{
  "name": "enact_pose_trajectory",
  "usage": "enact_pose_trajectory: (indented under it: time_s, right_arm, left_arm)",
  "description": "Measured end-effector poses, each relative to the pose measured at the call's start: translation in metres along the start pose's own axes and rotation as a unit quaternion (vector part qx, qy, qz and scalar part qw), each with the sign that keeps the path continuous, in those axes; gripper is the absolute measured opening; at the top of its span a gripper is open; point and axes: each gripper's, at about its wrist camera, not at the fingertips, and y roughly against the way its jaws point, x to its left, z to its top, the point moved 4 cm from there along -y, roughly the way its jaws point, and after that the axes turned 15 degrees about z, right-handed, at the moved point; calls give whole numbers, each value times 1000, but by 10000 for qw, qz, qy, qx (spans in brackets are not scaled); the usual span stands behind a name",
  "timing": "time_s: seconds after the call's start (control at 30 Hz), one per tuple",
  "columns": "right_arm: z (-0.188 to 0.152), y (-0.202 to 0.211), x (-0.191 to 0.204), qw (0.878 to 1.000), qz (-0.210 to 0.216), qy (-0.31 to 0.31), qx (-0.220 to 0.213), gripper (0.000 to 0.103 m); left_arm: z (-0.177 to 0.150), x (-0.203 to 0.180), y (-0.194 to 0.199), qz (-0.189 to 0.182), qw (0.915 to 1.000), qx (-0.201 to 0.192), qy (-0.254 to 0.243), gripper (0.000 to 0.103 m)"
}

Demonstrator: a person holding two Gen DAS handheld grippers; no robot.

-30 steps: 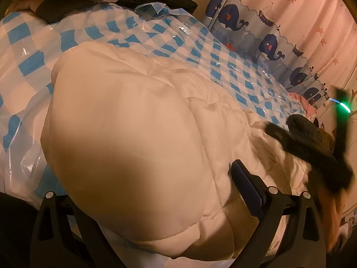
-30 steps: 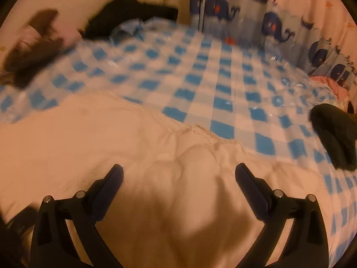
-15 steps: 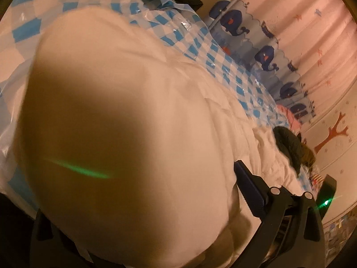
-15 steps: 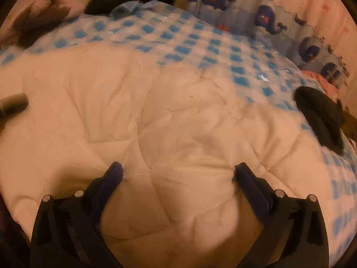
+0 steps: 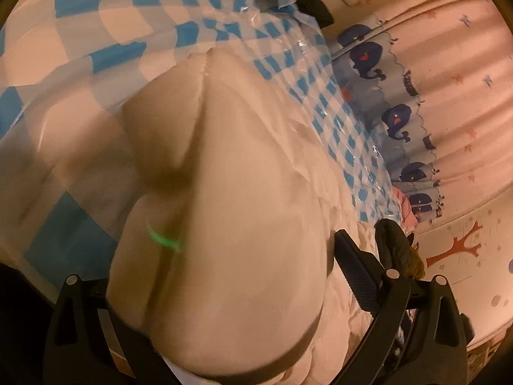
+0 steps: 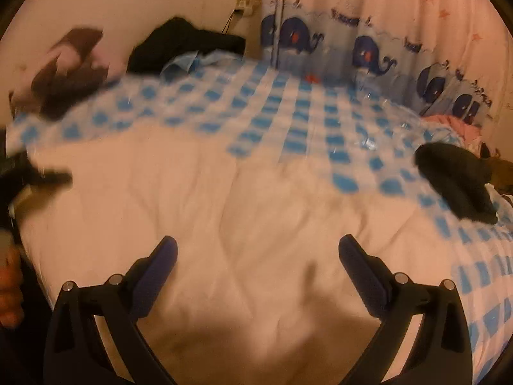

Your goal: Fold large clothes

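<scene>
A large cream quilted padded garment (image 6: 240, 218) lies spread on a bed with a blue-and-white checked cover (image 6: 288, 109). In the left wrist view a puffy bulge of the same garment (image 5: 224, 224) fills the space between the fingers of my left gripper (image 5: 224, 288); the jaws stand wide and the left finger is hidden behind the fabric. Its right finger (image 5: 356, 276) shows. My right gripper (image 6: 256, 266) is open and empty, hovering just above the garment. The left gripper and the hand holding it show at the left edge of the right wrist view (image 6: 19, 192).
A dark garment (image 6: 455, 179) lies on the bed's right side, with pink cloth (image 6: 455, 125) behind it. Black clothes (image 6: 186, 48) and a brown-and-pink bundle (image 6: 67, 70) lie at the head. A whale-print curtain (image 6: 368, 51) runs along the far side.
The left gripper has swung and tilted, lifting the cream bulge closer to its camera. The right gripper has drawn back and up, so more of the checked bed shows.
</scene>
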Motion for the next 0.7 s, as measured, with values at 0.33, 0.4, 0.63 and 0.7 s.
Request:
enact_pose_trajectory:
  time_s: [0.33, 0.4, 0.63, 0.7]
  right_arm:
    - [-1, -26, 4, 9997, -75, -44, 247, 97]
    - [-12, -36, 16, 9983, -72, 219, 531, 97]
    - [-18, -21, 13, 9986, 166, 172, 481, 97]
    - [-27, -12, 14, 9989, 109, 306, 351, 97]
  left_arm:
    - [2, -16, 0, 162, 9992, -133, -348, 60]
    - [0, -16, 5, 161, 9988, -208, -423, 56]
    - [-13, -61, 48, 219, 9864, -836, -1396, 41]
    - [-20, -75, 60, 236, 9805, -1024, -1663, 40]
